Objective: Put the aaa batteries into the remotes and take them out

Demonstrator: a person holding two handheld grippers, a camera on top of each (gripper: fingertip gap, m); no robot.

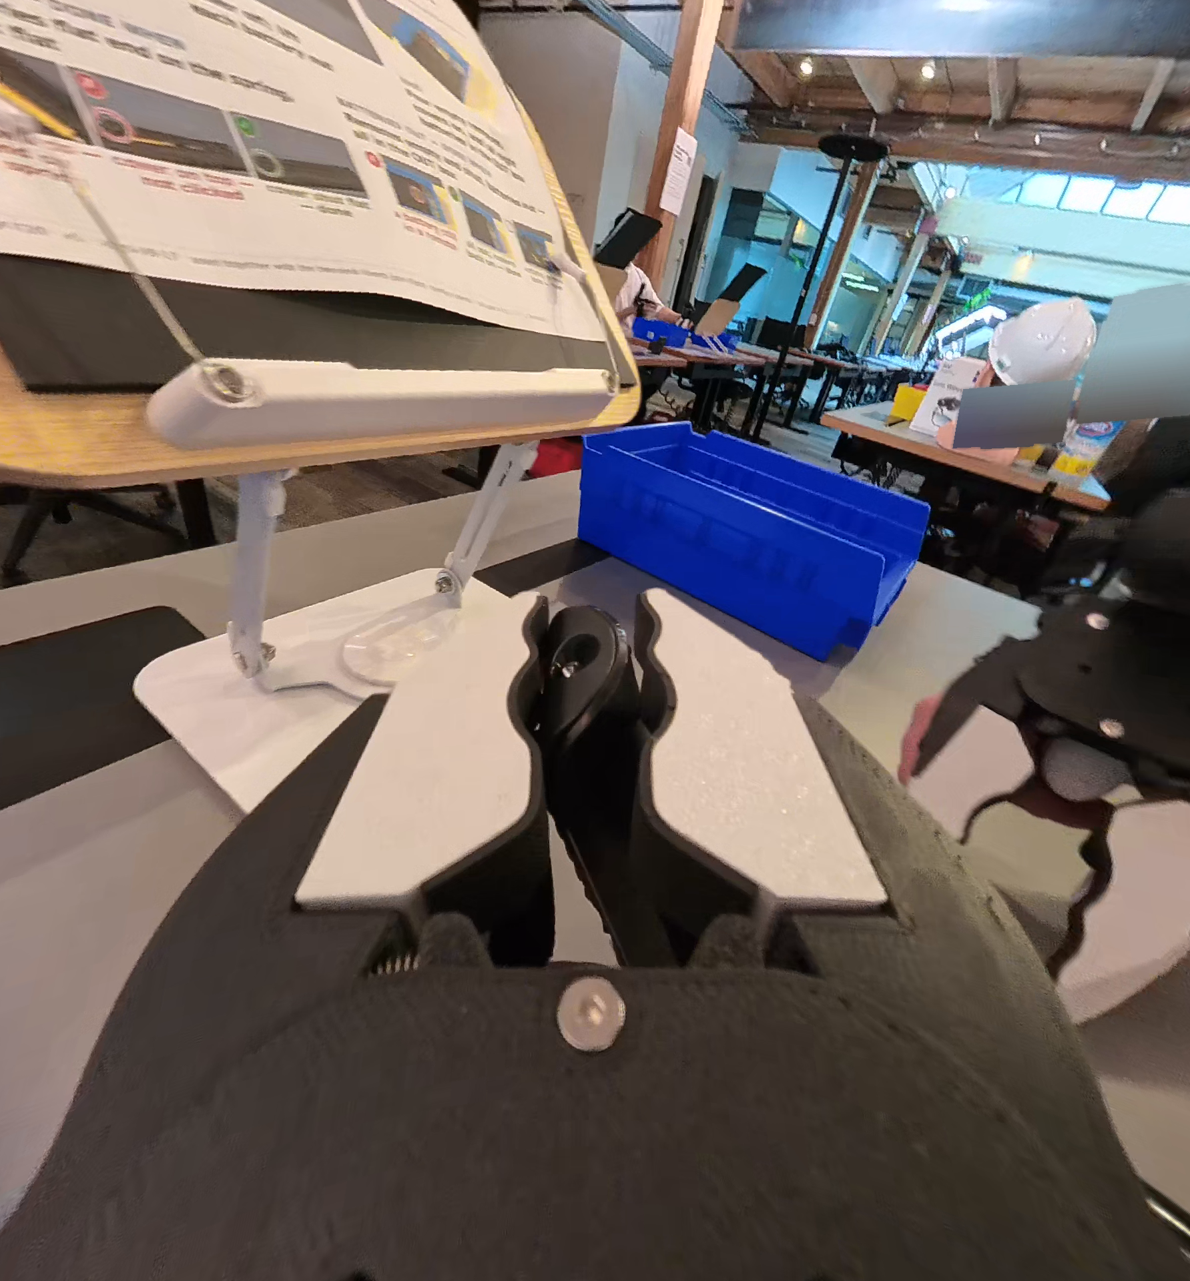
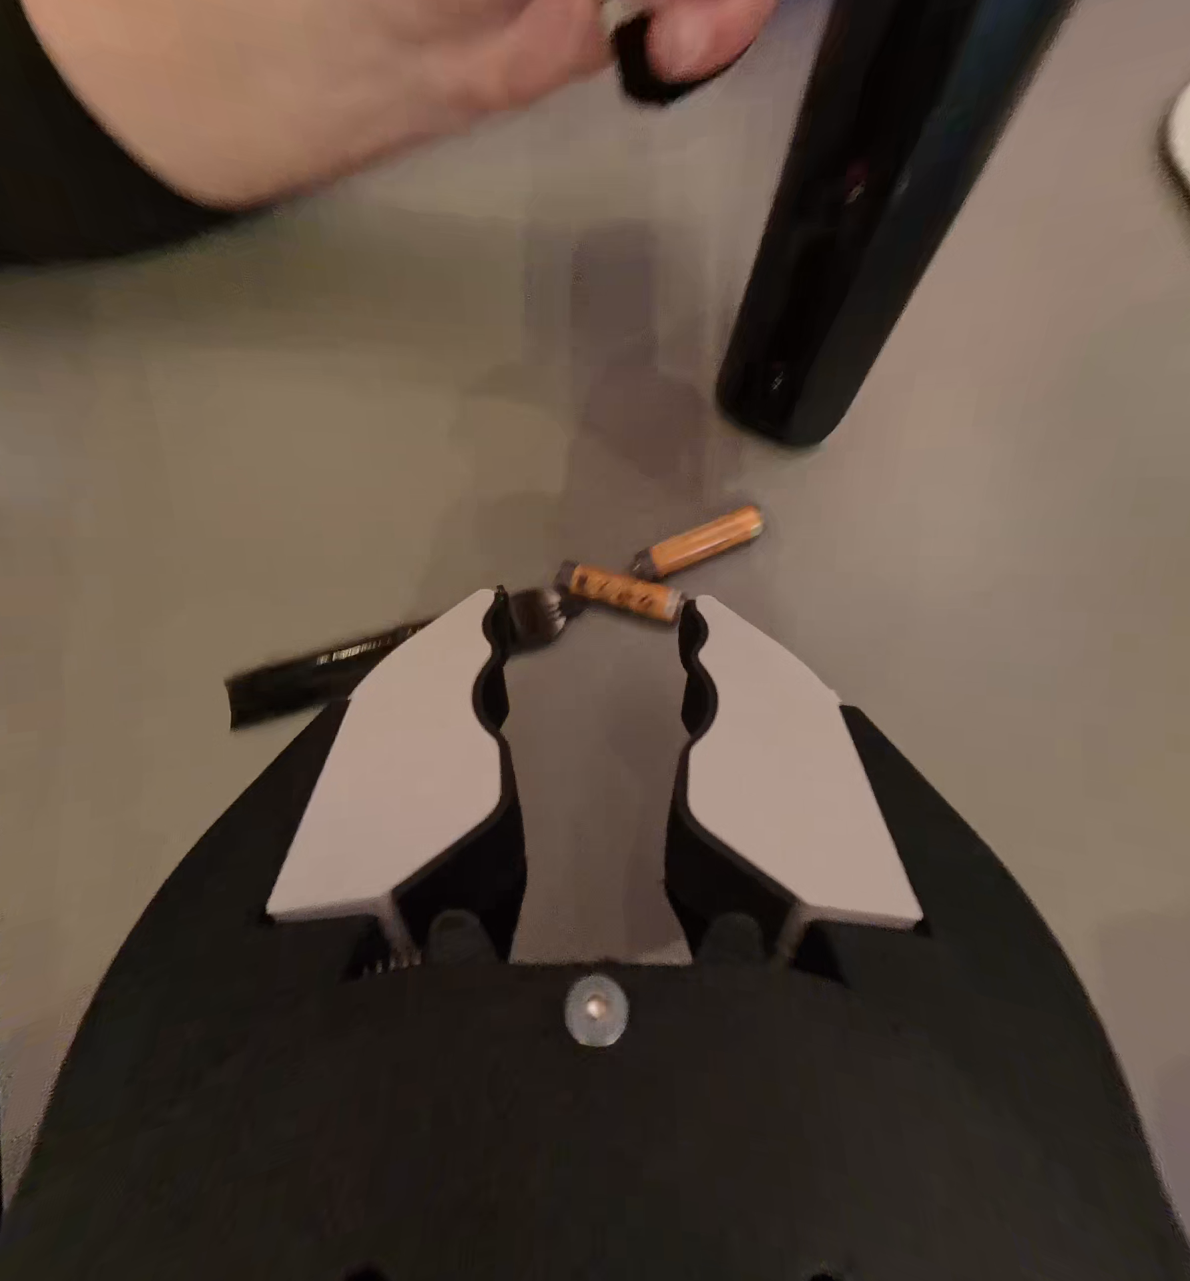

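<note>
In the left wrist view my left gripper (image 1: 592, 624) is shut on a black remote (image 1: 588, 676), which stands on end between the fingers, above the grey table (image 1: 938, 624). In the right wrist view my right gripper (image 2: 595, 610) is open and empty, pointing down at the table. Two orange AAA batteries lie just beyond its tips: one (image 2: 619, 593) between them, the other (image 2: 706, 539) a little farther right. A flat black cover strip (image 2: 314, 669) lies partly under the left finger. The long black remote (image 2: 876, 208) shows at the upper right. The right gripper also shows in the left wrist view (image 1: 1063, 728).
A white document stand (image 1: 314, 665) with a wooden board and printed sheets stands at the left. A blue bin (image 1: 751, 527) sits behind the gripper. A hand (image 2: 342, 90) holding something black is at the top of the right wrist view. People sit at tables behind. My hands' fingertips stand some 20 centimeters from each other.
</note>
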